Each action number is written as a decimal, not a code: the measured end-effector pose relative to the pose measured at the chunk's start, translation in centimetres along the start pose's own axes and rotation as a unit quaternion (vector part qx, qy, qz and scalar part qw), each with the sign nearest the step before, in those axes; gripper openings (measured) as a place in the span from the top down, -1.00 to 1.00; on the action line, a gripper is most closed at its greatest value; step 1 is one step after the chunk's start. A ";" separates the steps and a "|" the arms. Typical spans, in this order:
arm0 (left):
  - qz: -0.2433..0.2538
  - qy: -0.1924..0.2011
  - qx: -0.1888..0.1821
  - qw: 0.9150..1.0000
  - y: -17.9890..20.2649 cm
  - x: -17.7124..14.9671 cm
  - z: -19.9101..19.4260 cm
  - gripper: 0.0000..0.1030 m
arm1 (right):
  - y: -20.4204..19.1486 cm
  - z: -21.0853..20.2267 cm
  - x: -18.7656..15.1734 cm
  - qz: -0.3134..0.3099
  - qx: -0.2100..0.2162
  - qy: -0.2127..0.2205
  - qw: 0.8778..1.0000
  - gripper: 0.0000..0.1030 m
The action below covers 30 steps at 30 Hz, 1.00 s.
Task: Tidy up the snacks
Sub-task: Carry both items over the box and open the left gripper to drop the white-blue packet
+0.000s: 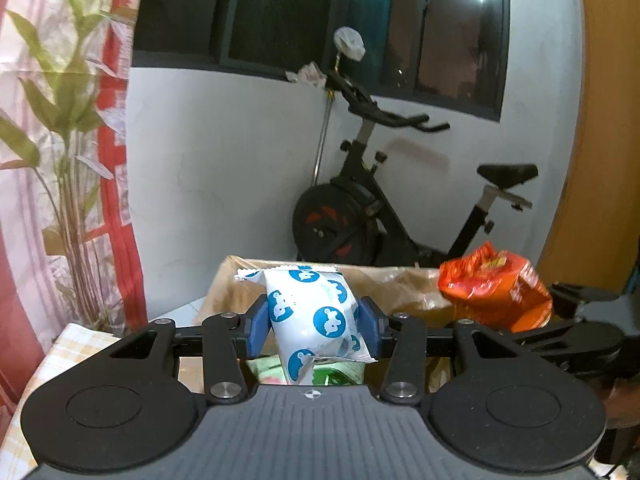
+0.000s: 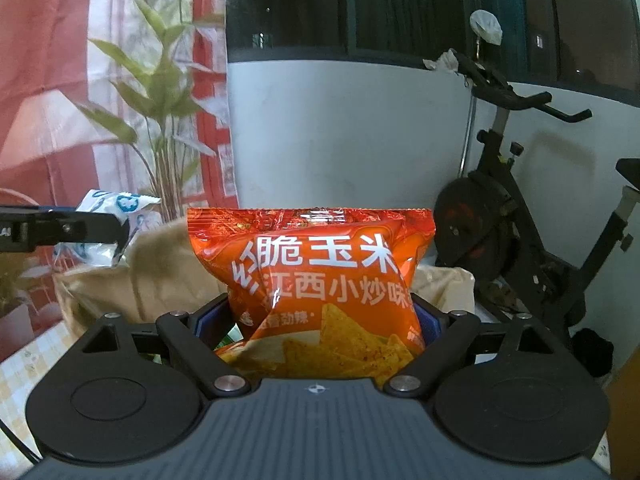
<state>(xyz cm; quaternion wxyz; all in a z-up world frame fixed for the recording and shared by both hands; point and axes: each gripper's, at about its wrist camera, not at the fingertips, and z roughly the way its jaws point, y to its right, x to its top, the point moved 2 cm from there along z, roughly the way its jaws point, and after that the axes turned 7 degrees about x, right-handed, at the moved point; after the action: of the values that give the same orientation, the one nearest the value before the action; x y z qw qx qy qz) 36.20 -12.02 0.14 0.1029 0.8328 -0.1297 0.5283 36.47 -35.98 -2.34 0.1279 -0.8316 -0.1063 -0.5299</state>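
Observation:
My left gripper [image 1: 314, 326] is shut on a white snack packet with blue round logos [image 1: 312, 312] and holds it upright above an open brown paper bag [image 1: 236, 288]. The packet also shows at the left of the right wrist view [image 2: 116, 216]. My right gripper [image 2: 320, 320] is shut on an orange corn chip bag with white Chinese lettering [image 2: 320, 284] and holds it above the same paper bag [image 2: 160, 276]. The orange bag shows at the right of the left wrist view [image 1: 496, 288]. Green packets [image 1: 340, 376] lie inside the bag below.
A black exercise bike [image 1: 380, 208] stands against the white wall behind the bag. A bamboo plant [image 1: 68, 152] and a red and white curtain [image 1: 116, 184] are at the left. A yellow checked cloth [image 1: 48, 364] covers the surface at the lower left.

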 end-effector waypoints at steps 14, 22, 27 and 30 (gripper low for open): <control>0.001 -0.013 -0.003 1.000 -0.3 -0.4 0.1 -0.41 | 0.5 -1.7 -0.8 0.008 -0.025 -0.035 0.999 -0.88; -0.013 -0.022 0.002 1.000 -1.8 -1.4 -2.1 -0.41 | 0.0 -3.8 -1.7 0.012 -0.033 -0.038 0.999 -0.92; -0.020 -0.023 0.010 0.999 -3.0 -2.2 -3.8 -0.41 | -0.6 -5.2 -2.5 0.022 -0.033 -0.030 0.999 -0.93; -0.024 -0.023 0.013 0.999 -3.7 -2.7 -4.7 -0.42 | -1.0 -5.8 -2.8 0.022 -0.035 -0.024 0.999 -0.93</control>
<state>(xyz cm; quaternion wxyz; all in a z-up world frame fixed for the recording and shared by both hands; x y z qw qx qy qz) 32.25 -6.82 -0.45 0.1016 0.8491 -0.1051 0.5076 30.01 -37.04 -2.45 0.1077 -0.8501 -0.0725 -0.5104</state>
